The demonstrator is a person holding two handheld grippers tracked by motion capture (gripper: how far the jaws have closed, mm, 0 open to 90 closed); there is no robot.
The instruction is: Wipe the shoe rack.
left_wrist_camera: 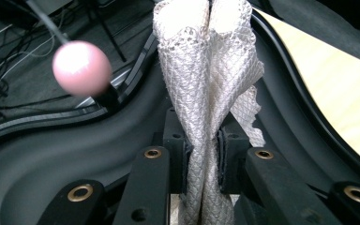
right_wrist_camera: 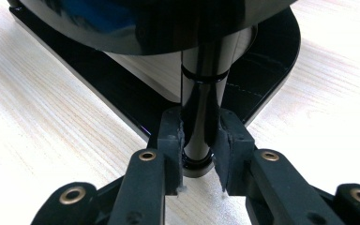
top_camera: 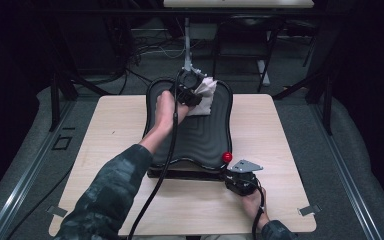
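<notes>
- Left gripper (top_camera: 194,86) pinches white quilted cloth (top_camera: 205,95) at tray's 12 o'clock, over black ridged plastic tray (top_camera: 200,135).
- Right gripper (top_camera: 235,176) clamps dark cylindrical tray leg (right_wrist_camera: 201,117) at 5 o'clock.

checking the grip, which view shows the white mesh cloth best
The left gripper view: the white mesh cloth runs up from between that gripper's closed black fingers, weave sharp. The high view shows a small pale bundle over the black ridged tray. The right gripper view looks at the tray's post.
</notes>
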